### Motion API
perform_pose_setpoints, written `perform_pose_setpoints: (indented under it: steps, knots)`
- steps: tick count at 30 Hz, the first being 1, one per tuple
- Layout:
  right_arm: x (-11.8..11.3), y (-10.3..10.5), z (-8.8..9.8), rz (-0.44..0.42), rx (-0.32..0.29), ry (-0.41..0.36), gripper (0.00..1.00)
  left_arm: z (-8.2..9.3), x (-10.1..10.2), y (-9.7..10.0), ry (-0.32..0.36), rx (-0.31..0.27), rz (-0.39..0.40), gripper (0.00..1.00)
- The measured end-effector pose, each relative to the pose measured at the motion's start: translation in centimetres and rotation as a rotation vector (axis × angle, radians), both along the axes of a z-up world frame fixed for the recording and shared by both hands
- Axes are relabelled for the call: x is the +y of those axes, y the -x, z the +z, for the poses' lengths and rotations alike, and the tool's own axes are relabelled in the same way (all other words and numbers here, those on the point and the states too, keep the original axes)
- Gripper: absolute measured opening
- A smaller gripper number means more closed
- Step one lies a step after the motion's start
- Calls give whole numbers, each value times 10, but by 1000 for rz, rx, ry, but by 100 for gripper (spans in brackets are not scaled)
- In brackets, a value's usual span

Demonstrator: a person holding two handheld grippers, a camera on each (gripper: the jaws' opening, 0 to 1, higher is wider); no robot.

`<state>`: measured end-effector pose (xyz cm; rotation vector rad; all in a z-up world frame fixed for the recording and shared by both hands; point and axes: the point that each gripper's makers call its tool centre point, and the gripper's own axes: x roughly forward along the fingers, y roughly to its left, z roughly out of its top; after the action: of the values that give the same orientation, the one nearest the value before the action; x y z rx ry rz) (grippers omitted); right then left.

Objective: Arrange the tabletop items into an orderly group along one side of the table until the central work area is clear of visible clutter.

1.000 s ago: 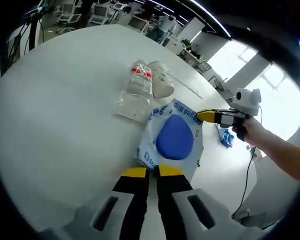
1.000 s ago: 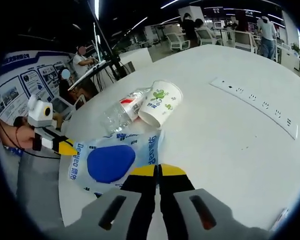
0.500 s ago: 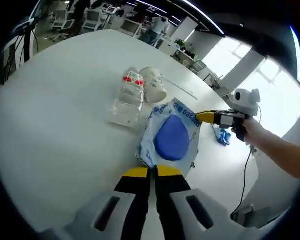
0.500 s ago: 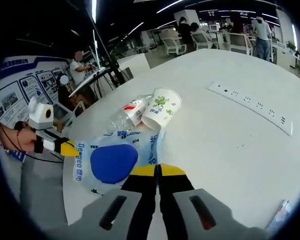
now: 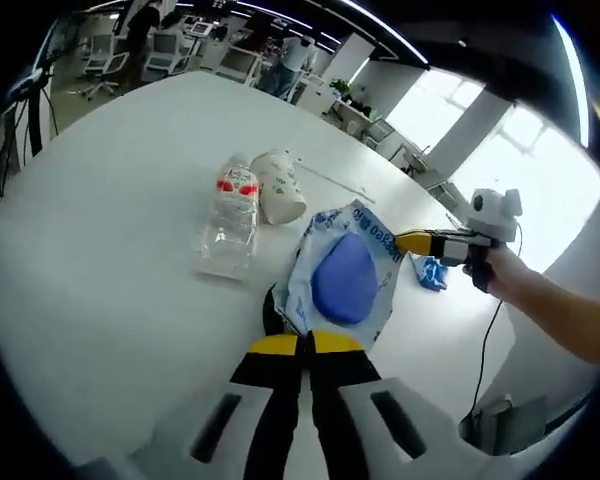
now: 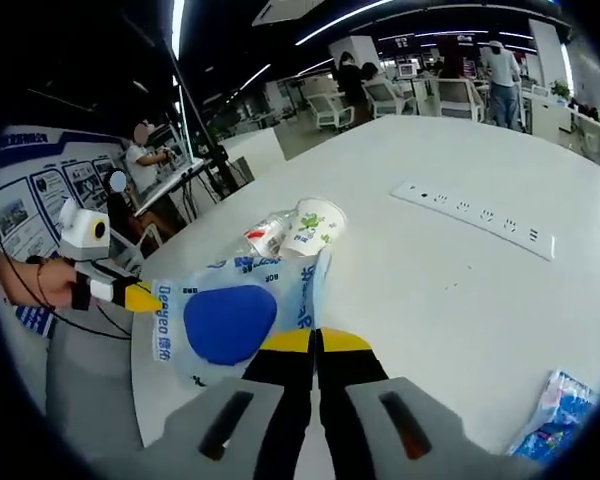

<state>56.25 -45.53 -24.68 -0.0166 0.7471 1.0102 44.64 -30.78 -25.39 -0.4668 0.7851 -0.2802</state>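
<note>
broadly, the white table (image 5: pixel 90 250) took up most of both views, round-edged and pale, with an office of desks and chairs beyond it. next in size came the blue-and-white plastic pouch (image 5: pixel 342 277), printed with lettering and a big blue oval; it was stretched between the two grippers, its near edge lifted off the tabletop in the left gripper view. the left gripper (image 5: pixel 300 345) had its yellow-tipped jaws pressed together on one edge of the pouch, and in the right gripper view it (image 6: pixel 135 296) came in from the left, pinching the pouch's (image 6: pixel 230 318) far side, a hand behind it. the right gripper (image 6: pixel 315 342) had its jaws clamped on the opposite edge, and from the left gripper view it (image 5: pixel 420 241) reached in from the right, held by a hand (image 5: pixel 502 272).

beyond the pouch lay a clear plastic bottle (image 5: pixel 230 212) on its side, red label near the cap, touching a paper cup (image 5: pixel 278 186) with a green print, also tipped over; the pair sat just past the pouch's far corner. a white power strip (image 6: pixel 475 215) lay well apart on the table. a small blue wrapper (image 6: pixel 560 410) rested near the table's edge.
</note>
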Motion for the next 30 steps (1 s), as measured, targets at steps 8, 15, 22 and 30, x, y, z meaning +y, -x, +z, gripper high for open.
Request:
perform_pose_setpoints:
  steps: [8, 15, 22, 30]
  knots:
    - [-15, -1, 9, -40, -16, -8, 0, 11, -8, -8, -9, -23, -43, 0]
    - [-28, -1, 25, -89, -38, -28, 0, 24, -13, -19, -18, -51, -85, 0]
    - [-44, 1, 36, -146, -58, -42, 0, 37, -23, -32, -33, -82, -155, 0]
    - [-65, 5, 47, -218, -79, -57, 0, 47, -35, -42, -29, -101, -218, 0]
